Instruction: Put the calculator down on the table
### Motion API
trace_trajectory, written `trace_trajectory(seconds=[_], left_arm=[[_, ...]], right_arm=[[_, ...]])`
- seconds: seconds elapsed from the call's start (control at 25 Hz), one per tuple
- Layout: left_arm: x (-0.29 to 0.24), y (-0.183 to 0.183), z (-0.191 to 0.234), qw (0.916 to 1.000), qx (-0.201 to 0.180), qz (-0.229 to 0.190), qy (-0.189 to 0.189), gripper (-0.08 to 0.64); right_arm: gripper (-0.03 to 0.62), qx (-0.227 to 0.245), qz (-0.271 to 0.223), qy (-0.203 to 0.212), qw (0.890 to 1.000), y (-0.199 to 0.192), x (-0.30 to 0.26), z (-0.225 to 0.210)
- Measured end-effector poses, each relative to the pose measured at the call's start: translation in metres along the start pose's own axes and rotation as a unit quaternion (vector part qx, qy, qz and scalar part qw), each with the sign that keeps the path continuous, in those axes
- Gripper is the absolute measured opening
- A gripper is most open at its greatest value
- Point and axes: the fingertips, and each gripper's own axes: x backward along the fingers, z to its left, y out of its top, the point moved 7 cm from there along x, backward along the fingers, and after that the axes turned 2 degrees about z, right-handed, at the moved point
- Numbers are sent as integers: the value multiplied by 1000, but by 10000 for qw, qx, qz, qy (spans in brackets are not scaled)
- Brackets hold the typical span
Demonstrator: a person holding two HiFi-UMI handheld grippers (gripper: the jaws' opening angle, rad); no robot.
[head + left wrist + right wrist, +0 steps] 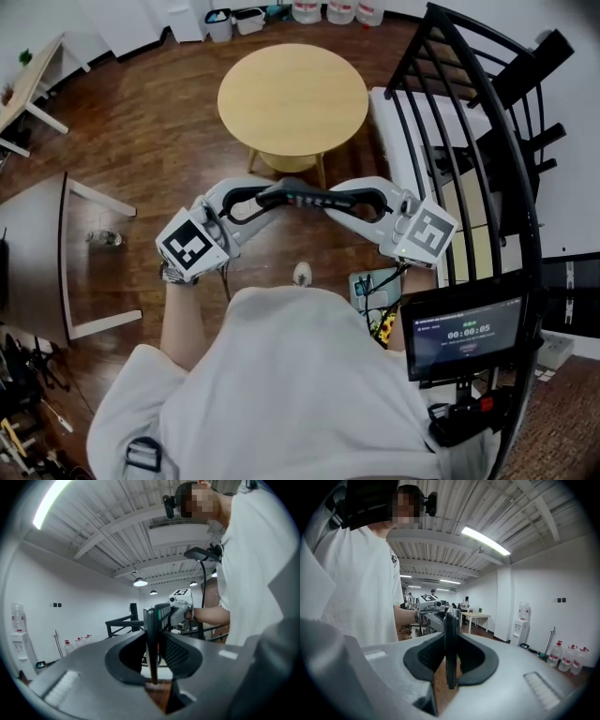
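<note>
Left gripper (pixel 265 200) and right gripper (pixel 349 200) are each clamped narrow on one end of the calculator (pixel 305 199), which is held on its long edge in the air between them, above the floor, on the near side of the round table (pixel 292 98). It is judged light, stiff and slick-cased, so both end grips are best kept until it is laid flat. At the far wall, small bins (pixel 248 19) and water jugs (pixel 337 11) are seen; bin contents are too small to tell.
</note>
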Motion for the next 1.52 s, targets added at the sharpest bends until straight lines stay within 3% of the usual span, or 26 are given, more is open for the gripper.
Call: trace_trajectory(seconds=[0.32, 0.52, 0.64, 0.88, 1.12, 1.28, 1.52], left_arm=[[13, 9, 4, 10000, 76, 22, 5, 97], [-47, 4, 39, 9995, 174, 277, 17, 97], [-24, 8, 26, 9996, 56, 266, 6, 97], [-85, -17, 86, 9994, 297, 174, -8, 98], [-42, -21, 89, 9997, 215, 13, -64, 98], [-22, -24, 96, 9991, 382, -170, -50, 98], [-28, -34, 140, 9984, 552, -133, -40, 98]], right_arm=[[67, -81, 50, -4, 10000, 14, -8, 2], [67, -228, -52, 61, 9997, -10, 17, -58], [67, -282, -17, -40, 9996, -5, 8, -35], [69, -394, 25, -228, 9990, -39, 19, -111], [69, -280, 81, -282, 9992, -19, -17, -89], [69, -207, 133, -347, 9991, -4, -38, -84], [69, -72, 309, -491, 9983, -1, -59, -121]])
